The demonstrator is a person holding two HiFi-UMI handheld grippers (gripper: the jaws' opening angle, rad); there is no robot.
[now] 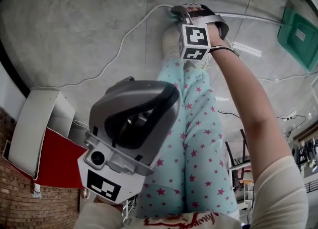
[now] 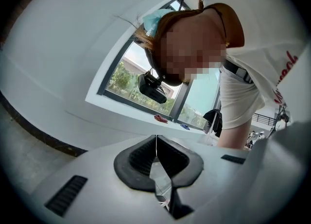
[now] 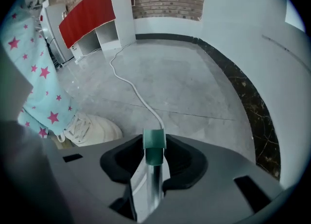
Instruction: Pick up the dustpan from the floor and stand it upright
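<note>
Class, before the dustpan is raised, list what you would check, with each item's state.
1. Right tongs closed on the handle, beneath its green cap: ok.
2. Grip firm enough to lift: cannot tell.
3. Dustpan upright: not ok, it lies on the floor.
4. White cable clear of the handle: cannot tell, it runs close by.
5. Left tongs shut and empty: ok.

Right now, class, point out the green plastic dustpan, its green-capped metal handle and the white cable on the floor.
green plastic dustpan [image 1: 298, 44]: head view, on its flat body.
green-capped metal handle [image 3: 154, 145]: right gripper view, on its green end cap.
white cable [image 3: 143, 97]: right gripper view, on its stretch near the handle.
</note>
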